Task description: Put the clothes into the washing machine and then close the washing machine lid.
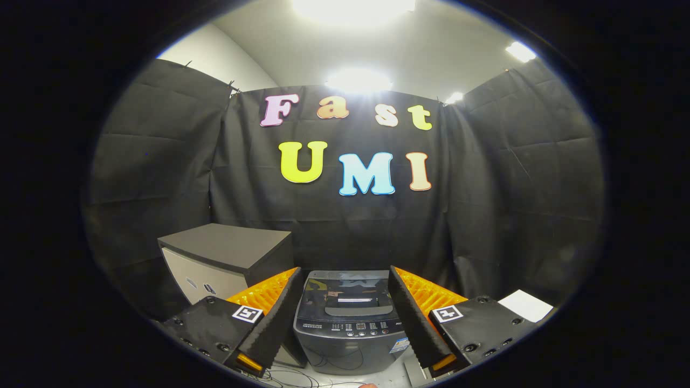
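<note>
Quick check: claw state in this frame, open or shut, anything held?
Claw: open, holding nothing, fingers spread wide, with the washing machine beyond them, its lid down.

We see a dark grey washing machine (347, 323) with a glossy, reflective closed lid (347, 293), a cabinet (226, 258) with a dark grey top over a pale cream front, and white ceiling above.
</note>
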`<action>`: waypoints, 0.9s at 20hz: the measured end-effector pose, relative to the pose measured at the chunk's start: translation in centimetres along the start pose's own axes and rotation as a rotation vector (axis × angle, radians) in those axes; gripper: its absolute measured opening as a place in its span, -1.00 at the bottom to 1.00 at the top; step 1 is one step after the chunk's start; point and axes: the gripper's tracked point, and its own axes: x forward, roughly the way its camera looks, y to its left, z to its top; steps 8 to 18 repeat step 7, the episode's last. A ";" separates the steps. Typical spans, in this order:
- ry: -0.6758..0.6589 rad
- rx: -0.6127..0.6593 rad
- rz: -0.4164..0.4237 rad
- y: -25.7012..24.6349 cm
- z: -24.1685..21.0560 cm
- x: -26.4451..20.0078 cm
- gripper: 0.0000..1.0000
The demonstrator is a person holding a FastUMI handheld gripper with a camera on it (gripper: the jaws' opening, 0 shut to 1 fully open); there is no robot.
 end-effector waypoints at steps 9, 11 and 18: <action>0.011 -0.015 0.018 0.9 -0.3 -0.1 0.97; 0.011 -0.015 0.018 0.9 -0.3 -0.1 0.97; 0.011 -0.015 0.018 0.9 -0.3 -0.1 0.97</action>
